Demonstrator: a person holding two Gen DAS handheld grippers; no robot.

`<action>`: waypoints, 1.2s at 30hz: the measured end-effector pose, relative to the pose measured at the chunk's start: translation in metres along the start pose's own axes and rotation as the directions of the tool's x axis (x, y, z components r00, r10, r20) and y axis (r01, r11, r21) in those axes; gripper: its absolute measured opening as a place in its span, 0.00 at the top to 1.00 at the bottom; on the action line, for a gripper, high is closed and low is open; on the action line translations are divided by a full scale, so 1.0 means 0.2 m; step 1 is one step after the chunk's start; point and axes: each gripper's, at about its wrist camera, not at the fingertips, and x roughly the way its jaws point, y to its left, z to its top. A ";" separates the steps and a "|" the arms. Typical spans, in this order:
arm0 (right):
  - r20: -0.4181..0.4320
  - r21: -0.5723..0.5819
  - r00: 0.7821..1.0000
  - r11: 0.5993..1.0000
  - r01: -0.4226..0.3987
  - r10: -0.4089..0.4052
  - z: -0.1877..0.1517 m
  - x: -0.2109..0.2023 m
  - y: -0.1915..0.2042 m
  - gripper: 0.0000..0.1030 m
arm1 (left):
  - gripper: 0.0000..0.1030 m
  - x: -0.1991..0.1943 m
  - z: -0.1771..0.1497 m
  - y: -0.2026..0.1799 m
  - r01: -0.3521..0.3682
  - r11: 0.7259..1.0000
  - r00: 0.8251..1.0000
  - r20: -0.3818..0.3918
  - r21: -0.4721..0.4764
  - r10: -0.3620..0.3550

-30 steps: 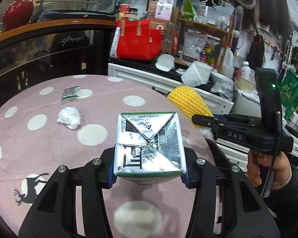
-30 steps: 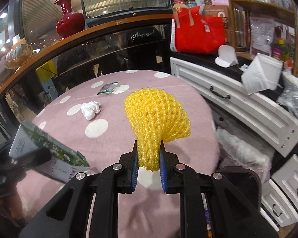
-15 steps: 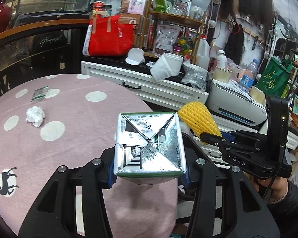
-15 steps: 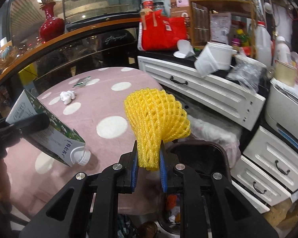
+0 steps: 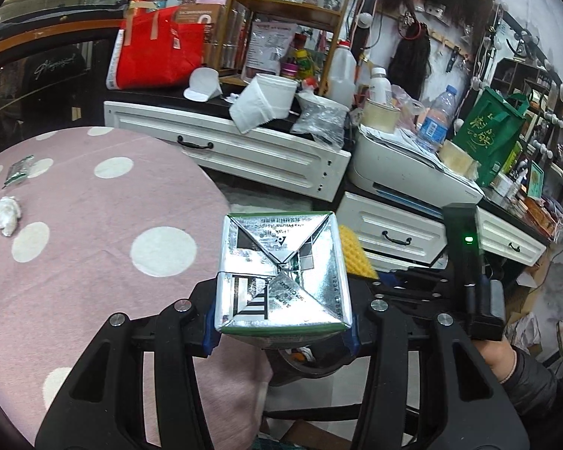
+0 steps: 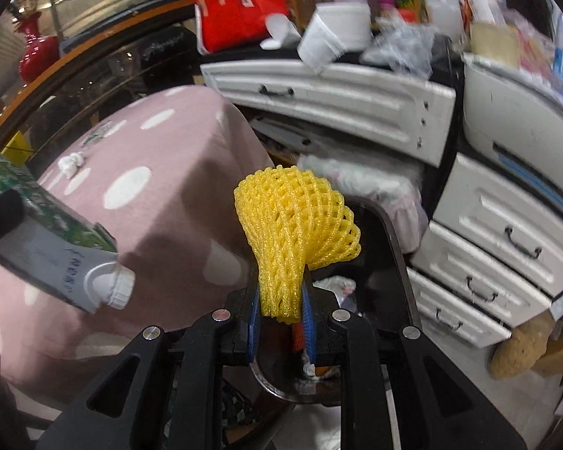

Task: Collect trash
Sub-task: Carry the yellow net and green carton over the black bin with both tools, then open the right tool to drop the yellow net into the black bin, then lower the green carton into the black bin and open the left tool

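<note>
Above the dark bin (image 6: 390,247), our right gripper (image 6: 281,318) pinches a soft, featherlight yellow foam net (image 6: 294,225) at its gathered end; our left gripper (image 5: 281,333) clamps the stiff carton (image 5: 281,273) across its flat sides.

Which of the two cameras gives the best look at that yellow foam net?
The right wrist view. There the yellow foam net fills the centre, its whole mesh showing, pinched in the right gripper. In the left wrist view only a small corner peeks out behind the milk carton clamped in the left gripper.
</note>
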 end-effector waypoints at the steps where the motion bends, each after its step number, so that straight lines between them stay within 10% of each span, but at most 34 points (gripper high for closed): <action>1: -0.018 0.018 1.000 1.000 0.002 -0.001 -0.01 0.03 -0.02 0.82 | 0.52 0.03 0.00 -0.02 0.006 1.000 1.000 -0.010 0.008 -0.006; 11: -0.167 0.174 0.986 0.984 0.047 -0.017 -0.14 0.30 -0.22 0.78 | 0.52 0.21 -0.05 -0.15 0.038 0.998 0.996 -0.088 0.058 -0.032; 15: -0.177 0.213 0.983 0.974 0.079 -0.041 -0.18 0.32 -0.27 0.39 | 0.52 0.28 -0.08 -0.18 0.044 0.997 0.992 -0.118 0.069 -0.035; 19: -0.152 0.205 0.985 0.972 0.113 -0.083 -0.18 0.29 -0.28 0.36 | 0.52 0.36 -0.11 -0.19 0.044 0.996 0.988 -0.152 0.074 -0.033; 26: 0.028 0.221 0.982 0.959 0.175 -0.185 -0.11 0.06 -0.33 0.20 | 0.52 0.48 -0.15 -0.18 0.026 0.996 0.981 -0.194 0.084 -0.009; 36: 0.242 0.270 0.921 0.933 0.239 -0.306 -0.06 -0.23 -0.38 0.06 | 0.52 0.67 -0.18 -0.26 0.052 0.993 0.963 -0.267 0.103 -0.023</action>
